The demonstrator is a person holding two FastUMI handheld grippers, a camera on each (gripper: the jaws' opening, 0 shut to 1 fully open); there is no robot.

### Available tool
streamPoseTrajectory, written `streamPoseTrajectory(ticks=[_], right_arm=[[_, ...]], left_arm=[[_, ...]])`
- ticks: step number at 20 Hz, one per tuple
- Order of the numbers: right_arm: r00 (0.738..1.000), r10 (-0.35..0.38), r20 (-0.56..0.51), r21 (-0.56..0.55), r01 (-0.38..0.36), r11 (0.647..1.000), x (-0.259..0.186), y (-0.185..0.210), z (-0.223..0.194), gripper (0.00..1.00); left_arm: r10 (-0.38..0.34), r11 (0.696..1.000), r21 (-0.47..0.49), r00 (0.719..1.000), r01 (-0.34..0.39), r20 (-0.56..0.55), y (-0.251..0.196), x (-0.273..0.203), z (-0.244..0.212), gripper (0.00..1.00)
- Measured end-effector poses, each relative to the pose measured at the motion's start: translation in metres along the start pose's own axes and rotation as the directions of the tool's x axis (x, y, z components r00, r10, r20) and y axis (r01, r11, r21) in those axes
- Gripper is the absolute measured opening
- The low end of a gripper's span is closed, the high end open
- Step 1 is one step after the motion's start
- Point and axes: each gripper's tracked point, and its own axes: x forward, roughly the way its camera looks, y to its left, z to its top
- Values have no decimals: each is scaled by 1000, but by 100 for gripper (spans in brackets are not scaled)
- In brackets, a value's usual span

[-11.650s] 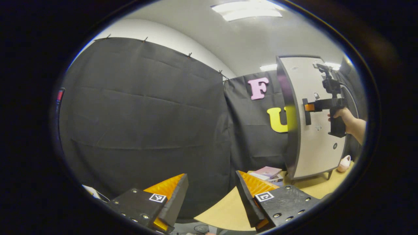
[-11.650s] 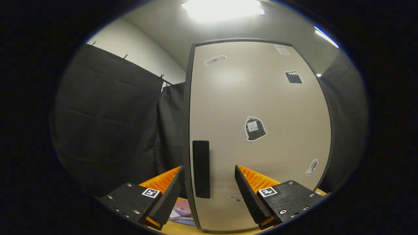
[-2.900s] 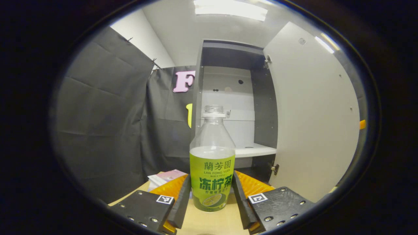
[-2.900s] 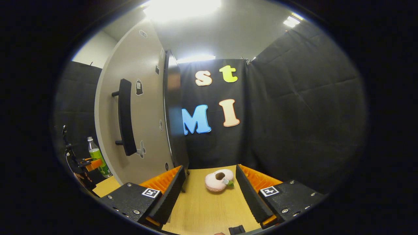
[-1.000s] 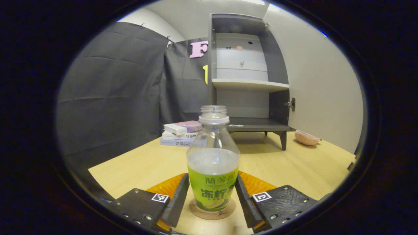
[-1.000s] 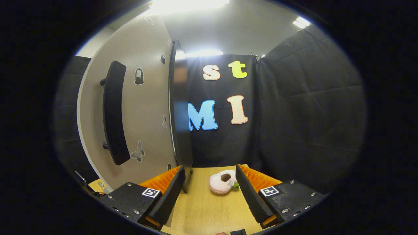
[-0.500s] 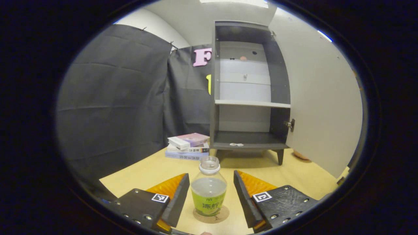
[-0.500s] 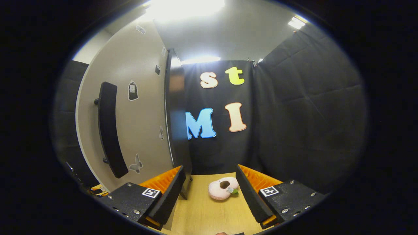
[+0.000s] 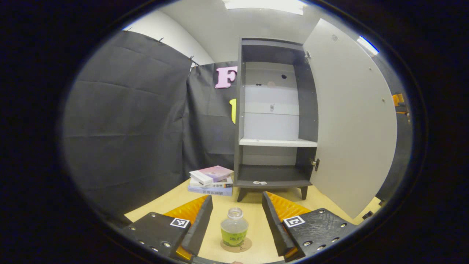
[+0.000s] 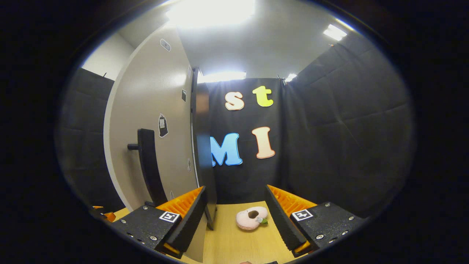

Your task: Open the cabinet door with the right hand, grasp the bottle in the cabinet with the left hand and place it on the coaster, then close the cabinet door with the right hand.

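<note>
the left gripper (image 9: pixel 234 220) has let go of the bottle (image 9: pixel 234 231) and pulled back and up from it. a second ago its fingers stood close on either side of the label; now the bottle looks small and sits ahead of and below the spread fingertips, with clear gaps on both sides. that gripper is wide open and holds nothing.

the bottle stands upright on the coaster (image 9: pixel 236 245), whose round edge shows under its base, on the table (image 9: pixel 253 214) in front of the gripper. so the placing step looks done, and the retreat did not tip it.

beyond the bottle, farther ahead, the cabinet (image 9: pixel 273 121) stands with bare shelves and its door (image 9: pixel 351 121) swung out to the gripper's right. a stack of books (image 9: pixel 211 179) lies left of the cabinet's foot.

the right gripper (image 10: pixel 234 214) is also open and empty. the door's outer face is to its left, and the handle (image 10: pixel 150 172) now sits lower and closer to its left finger (image 10: pixel 183 209) than half a second ago, so the hand seems to be turning toward the door. a pink toy (image 10: pixel 251 218) lies on the table ahead between its fingers.

what remains, i judge, is closing the door with the right gripper.
</note>
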Motion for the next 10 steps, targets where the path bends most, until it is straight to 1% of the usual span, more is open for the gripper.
streamPoseTrajectory(ticks=[1,2,3,4,6,7,8,9,10], right_arm=[[1000,-8,3,-2,8,1000,-5,4,2,95],[1000,-22,7,-4,22,1000,-8,6,4,95],[999,-37,8,-8,37,999,-11,8,5,95],[999,-50,7,-12,50,999,-13,11,4,95],[997,-73,-11,-22,73,997,-12,17,-2,95],[996,-89,-17,-32,88,996,-11,20,-4,95],[995,-95,-29,-41,94,995,-10,25,-7,95],[993,-113,-35,-55,111,992,-11,28,-8,95],[992,-122,-24,-66,120,991,-12,28,-5,92]], left_arm=[[-4,1000,9,1000,4,11,6,0,9,77],[-8,1000,14,1000,8,28,13,0,18,77],[-13,1000,14,999,12,37,20,-2,25,81],[-18,1000,13,999,17,45,27,-2,29,73],[-17,1000,15,998,16,52,43,-2,35,73],[-15,1000,17,998,14,56,52,-1,37,77],[-9,1000,20,998,8,58,60,-2,37,77],[-6,1000,24,998,4,57,69,-1,37,73],[-4,1000,25,999,3,54,77,-1,34,73]])
